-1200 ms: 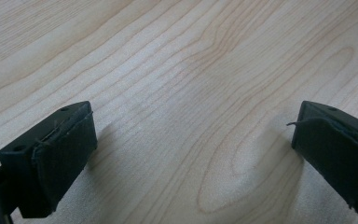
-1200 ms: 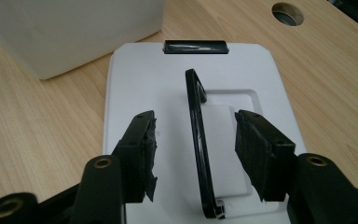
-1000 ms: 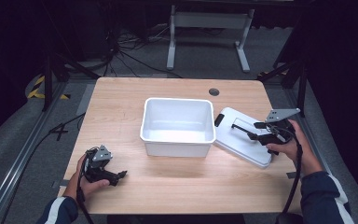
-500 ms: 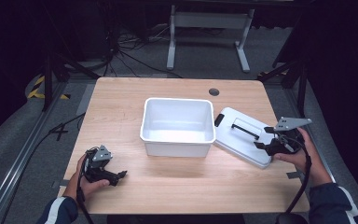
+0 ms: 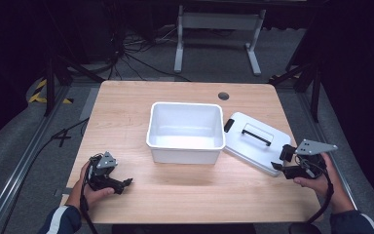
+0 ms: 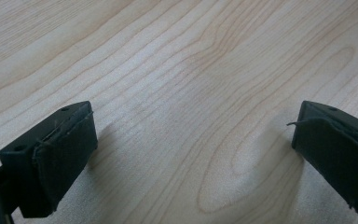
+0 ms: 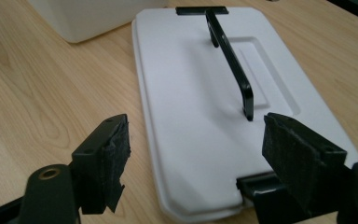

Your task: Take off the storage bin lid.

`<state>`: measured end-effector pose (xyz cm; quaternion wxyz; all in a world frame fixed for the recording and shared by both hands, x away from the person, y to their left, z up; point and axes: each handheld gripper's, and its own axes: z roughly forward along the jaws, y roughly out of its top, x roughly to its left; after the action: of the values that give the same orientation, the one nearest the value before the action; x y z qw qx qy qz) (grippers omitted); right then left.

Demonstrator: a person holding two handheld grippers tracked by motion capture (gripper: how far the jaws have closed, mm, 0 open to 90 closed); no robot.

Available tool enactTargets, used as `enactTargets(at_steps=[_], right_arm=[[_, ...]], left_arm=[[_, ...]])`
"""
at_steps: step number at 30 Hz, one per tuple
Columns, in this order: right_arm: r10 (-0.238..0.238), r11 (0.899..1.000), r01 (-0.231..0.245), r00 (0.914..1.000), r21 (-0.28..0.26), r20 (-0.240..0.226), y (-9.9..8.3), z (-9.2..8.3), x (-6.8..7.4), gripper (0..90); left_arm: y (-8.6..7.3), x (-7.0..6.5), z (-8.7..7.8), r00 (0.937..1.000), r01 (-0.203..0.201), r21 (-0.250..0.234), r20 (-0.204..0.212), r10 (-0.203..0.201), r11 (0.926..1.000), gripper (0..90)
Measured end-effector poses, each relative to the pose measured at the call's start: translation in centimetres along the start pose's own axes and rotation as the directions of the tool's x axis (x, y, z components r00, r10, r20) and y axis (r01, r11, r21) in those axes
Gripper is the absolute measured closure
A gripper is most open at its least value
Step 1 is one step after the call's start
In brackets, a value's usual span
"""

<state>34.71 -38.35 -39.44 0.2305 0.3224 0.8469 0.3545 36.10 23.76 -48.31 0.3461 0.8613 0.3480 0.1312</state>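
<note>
An open white bin [image 5: 185, 131] stands in the middle of the wooden table [image 5: 126, 102]. Its white lid [image 5: 255, 141] with a black handle [image 5: 256, 133] lies flat to the bin's right; the right gripper view shows the lid [image 7: 205, 93] and handle [image 7: 230, 56] close up. My right gripper [image 5: 278, 168] is open at the lid's near right end, its jaws wide on either side of the lid's near edge [image 7: 193, 158]. My left gripper [image 5: 125, 184] rests open at the front left, low over bare wood [image 6: 191, 130].
A round cable hole [image 5: 223, 96] sits in the table's far edge. A metal stand [image 5: 217, 34] and cables lie on the dark floor behind. Bare wood spreads left of the bin and along the front.
My right gripper has pulled back from over the lid's handle toward the near right end of the lid. The left gripper has not moved.
</note>
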Motion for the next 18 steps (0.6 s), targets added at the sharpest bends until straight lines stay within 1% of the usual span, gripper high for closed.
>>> enactTargets(at_steps=[1, 3, 4, 6, 8, 9, 10, 11, 12, 15, 17, 18], right_arm=[[0.009, 1.0, -0.009, 1.0, 0.0, 0.003, -0.5, 0.0, 0.1, 25.3], [0.016, 1.0, -0.016, 0.9996, 0.003, 0.025, -1.7, 0.2, 0.5, 25.1], [0.016, 1.0, -0.016, 0.9996, 0.003, 0.025, -1.7, 0.2, 0.5, 25.1], [0.025, 1.0, -0.026, 0.9994, 0.011, 0.025, -2.6, 0.3, 0.7, 24.6], [0.032, 0.999, -0.033, 0.9988, 0.019, 0.038, -3.4, 0.4, 0.9, 24.1], [0.045, 0.999, -0.046, 0.9984, 0.025, 0.033, -4.3, 0.5, 1.1, 23.5], [0.054, 0.998, -0.055, 0.9979, 0.024, 0.037, -4.7, 0.5, 1.2, 23.3], [0.054, 0.998, -0.055, 0.9979, 0.024, 0.037, -4.7, 0.5, 1.2, 23.3], [0.066, 0.998, -0.067, 0.9971, 0.021, 0.038, -5.1, 0.6, 1.3, 23.3], [0.102, 0.995, -0.103, 0.9947, 0.015, 0.014, -6.2, 1.0, 1.6, 22.7], [0.117, 0.992, -0.117, 0.9931, 0.04, 0.009, -7.0, 1.6, 1.9, 21.9], [0.118, 0.992, -0.119, 0.9929, 0.042, 0.01, -7.3, 1.7, 2.0, 21.9]], left_arm=[[0.0, 0.0, 0.0, 1.0, 0.0, 0.0, -0.001, 0.0, 1.0, 0.4], [0.0, 0.0, 0.0, 1.0, 0.0, 0.0, -0.001, 0.0, 1.0, 0.4], [0.0, 0.0, 0.0, 1.0, 0.0, 0.0, -0.001, 0.0, 1.0, 0.4], [0.0, 0.0, 0.0, 1.0, 0.001, 0.0, -0.001, -0.001, 1.0, 0.5], [0.0, 0.0, 0.0, 1.0, 0.001, 0.0, -0.001, -0.001, 1.0, 0.5], [0.0, 0.0, 0.0, 1.0, 0.0, 0.0, -0.001, 0.0, 1.0, 0.5], [0.0, 0.0, 0.0, 1.0, 0.001, -0.001, -0.002, -0.001, 1.0, 0.5], [0.0, 0.0, 0.0, 1.0, 0.001, -0.001, -0.002, -0.001, 1.0, 0.5], [0.0, 0.0, 0.0, 1.0, 0.001, 0.0, -0.001, -0.001, 1.0, 0.5], [0.0, 0.0, 0.0, 1.0, 0.001, -0.001, -0.002, -0.001, 1.0, 0.5], [0.0, 0.0, 0.0, 1.0, 0.002, 0.0, -0.002, -0.002, 1.0, 0.5], [0.0, 0.0, 0.0, 1.0, 0.002, -0.001, -0.002, -0.002, 1.0, 0.5]])
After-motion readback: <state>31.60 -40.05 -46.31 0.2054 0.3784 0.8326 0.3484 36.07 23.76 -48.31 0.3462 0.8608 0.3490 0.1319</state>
